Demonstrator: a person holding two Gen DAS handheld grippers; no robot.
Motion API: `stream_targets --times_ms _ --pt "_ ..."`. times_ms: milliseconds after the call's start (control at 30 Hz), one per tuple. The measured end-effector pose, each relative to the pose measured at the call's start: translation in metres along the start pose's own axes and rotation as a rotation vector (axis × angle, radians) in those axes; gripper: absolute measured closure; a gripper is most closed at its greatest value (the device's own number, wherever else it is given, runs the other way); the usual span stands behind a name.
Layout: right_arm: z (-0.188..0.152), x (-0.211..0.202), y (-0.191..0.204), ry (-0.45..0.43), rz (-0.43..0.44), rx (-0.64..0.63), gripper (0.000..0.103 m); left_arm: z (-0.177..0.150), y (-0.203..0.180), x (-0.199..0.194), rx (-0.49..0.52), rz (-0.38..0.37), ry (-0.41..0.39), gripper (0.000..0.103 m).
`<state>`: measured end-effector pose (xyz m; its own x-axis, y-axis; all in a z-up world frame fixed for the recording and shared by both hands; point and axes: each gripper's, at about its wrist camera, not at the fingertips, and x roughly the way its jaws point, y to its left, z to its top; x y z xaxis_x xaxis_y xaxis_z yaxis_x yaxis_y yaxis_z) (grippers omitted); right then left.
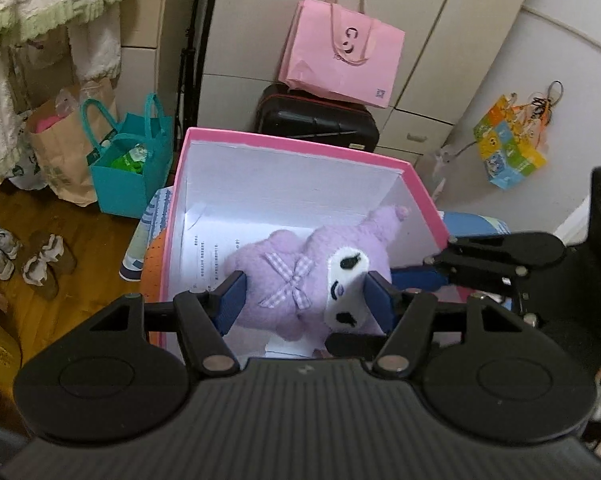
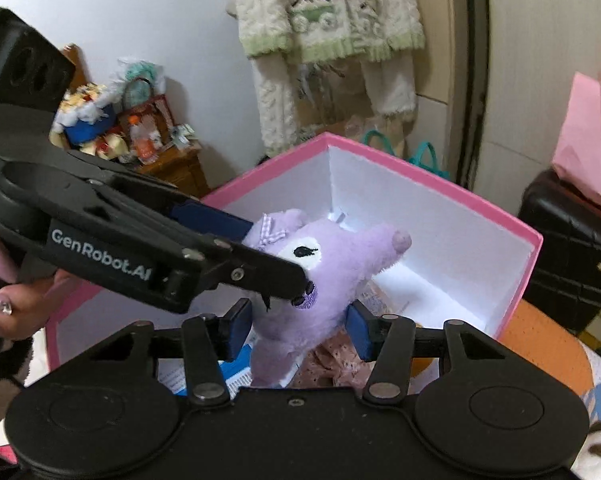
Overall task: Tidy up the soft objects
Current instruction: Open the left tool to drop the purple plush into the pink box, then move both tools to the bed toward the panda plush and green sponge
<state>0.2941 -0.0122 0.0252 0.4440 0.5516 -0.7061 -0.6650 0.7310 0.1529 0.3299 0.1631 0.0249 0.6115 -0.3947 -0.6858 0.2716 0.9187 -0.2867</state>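
A purple plush toy (image 1: 300, 280) with a white face and a checked bow hangs over the open pink box (image 1: 300, 148) with white inner walls. My left gripper (image 1: 304, 300) is shut on the plush, blue pads pressing both its sides. My right gripper (image 2: 298, 330) is also closed on the plush (image 2: 332, 268) lower down, its pads against the toy's body. The right gripper's fingers (image 1: 496, 256) show at the right of the left wrist view, and the left gripper (image 2: 260, 256) crosses the right wrist view. Paper lies on the box floor.
A pink paper bag (image 1: 340, 56) sits on a black suitcase (image 1: 316, 120) behind the box. A teal tote (image 1: 132, 168), a brown paper bag (image 1: 64, 148) and shoes (image 1: 40, 264) are on the wood floor at left. A pinkish fabric (image 2: 332, 360) lies in the box.
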Motion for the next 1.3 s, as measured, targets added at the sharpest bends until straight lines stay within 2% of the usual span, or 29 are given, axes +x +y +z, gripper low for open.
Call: stream_targets --times_ms 67,200,367,467,600,667,900,1133,1300 --pt "-0.002 0.001 0.005 0.006 -0.028 0.004 0.046 -0.001 -0.003 0.001 0.019 0.033 -0.018 0.038" --pt "-0.008 -0.008 0.01 -0.033 -0.039 0.003 0.043 -0.009 -0.021 -0.007 0.124 0.175 -0.116 0.038" --pt "-0.018 -0.029 0.012 -0.048 -0.081 0.019 0.041 -0.017 -0.034 -0.022 0.159 0.199 -0.154 0.037" --pt "-0.026 -0.042 0.015 -0.064 -0.111 0.013 0.041 -0.022 -0.038 -0.031 0.162 0.179 -0.148 0.037" --pt "-0.034 -0.064 0.028 -0.138 -0.189 -0.023 0.037 -0.033 -0.044 -0.04 0.171 0.145 -0.144 0.037" --pt "-0.037 -0.076 0.031 -0.157 -0.189 -0.02 0.037 -0.037 -0.044 -0.042 0.146 0.151 -0.139 0.037" --pt "-0.049 -0.115 0.04 -0.179 -0.2 -0.049 0.037 -0.049 -0.064 -0.071 0.167 0.102 -0.147 0.036" --pt "-0.081 -0.167 0.034 -0.234 -0.202 -0.057 0.037 -0.057 -0.103 -0.086 0.21 -0.076 -0.069 0.032" --pt "-0.113 -0.209 0.008 -0.28 -0.265 -0.019 0.031 -0.062 -0.138 -0.089 0.281 -0.1 -0.073 0.032"
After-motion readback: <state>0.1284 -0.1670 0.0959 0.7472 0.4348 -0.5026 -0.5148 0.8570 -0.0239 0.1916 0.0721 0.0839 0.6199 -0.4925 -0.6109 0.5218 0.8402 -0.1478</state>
